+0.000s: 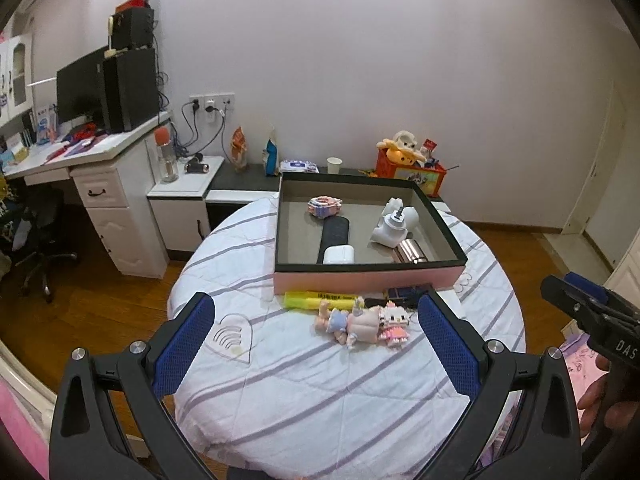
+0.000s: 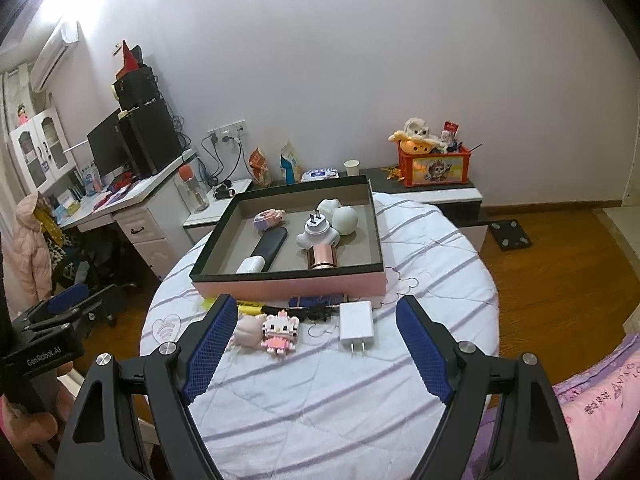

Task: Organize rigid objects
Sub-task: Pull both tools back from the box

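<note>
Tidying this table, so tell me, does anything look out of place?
Nothing is spilled or broken. Several items lie loose outside the pink box: a white charger, a yellow highlighter and small toy figures, clustered against its front wall.

Each camera sits just behind its own blue-padded fingers and looks forward and downward over the round table covered with a white striped cloth, toward the plain back wall. The left wrist view stands left of the shallow pink-sided box with a black rim; the right wrist view stands further right. Both share the table, the box, the wall and the white desk.
</note>
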### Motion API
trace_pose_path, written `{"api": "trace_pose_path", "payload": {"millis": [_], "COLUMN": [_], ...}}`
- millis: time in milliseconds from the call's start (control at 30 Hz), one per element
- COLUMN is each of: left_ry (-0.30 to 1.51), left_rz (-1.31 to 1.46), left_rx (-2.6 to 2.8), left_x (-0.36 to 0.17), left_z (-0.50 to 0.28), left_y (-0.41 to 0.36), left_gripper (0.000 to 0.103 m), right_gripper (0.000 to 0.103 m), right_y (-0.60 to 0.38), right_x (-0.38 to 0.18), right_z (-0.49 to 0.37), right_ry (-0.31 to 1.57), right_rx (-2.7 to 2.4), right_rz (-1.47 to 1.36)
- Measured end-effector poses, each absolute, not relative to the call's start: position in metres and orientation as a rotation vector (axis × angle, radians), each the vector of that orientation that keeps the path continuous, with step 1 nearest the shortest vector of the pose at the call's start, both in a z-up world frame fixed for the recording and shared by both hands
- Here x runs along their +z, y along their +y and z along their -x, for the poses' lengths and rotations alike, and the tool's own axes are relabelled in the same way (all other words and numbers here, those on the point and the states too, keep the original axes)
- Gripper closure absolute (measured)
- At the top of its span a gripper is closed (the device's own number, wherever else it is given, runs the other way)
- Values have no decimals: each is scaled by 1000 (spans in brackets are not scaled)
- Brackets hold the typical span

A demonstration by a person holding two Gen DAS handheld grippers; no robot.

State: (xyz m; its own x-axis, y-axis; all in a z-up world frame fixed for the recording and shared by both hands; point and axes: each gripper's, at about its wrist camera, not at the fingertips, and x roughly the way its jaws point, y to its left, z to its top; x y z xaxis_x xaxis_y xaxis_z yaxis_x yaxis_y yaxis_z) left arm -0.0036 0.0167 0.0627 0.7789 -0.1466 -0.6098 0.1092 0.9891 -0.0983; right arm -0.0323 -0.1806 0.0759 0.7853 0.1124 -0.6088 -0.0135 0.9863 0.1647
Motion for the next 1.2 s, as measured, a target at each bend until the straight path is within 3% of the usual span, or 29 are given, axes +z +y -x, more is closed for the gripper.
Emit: {"api": "trace_pose_path", "payload": {"millis": [533,1200], "left_ry": [710,799], "left_rz": [92,76], "left_rx": [-119,-150], "left_x": [37,3], "left_z": [51,18], "left_y": [32,15], "left_gripper": [0,0], "right_gripper": [20,20], "right_y": [-167,-185], "right_x": [82,37], "right_z": [73,46], "right_ry": [640,772], "right_rx": [58,-15], "right_rz": [-114,-114]}}
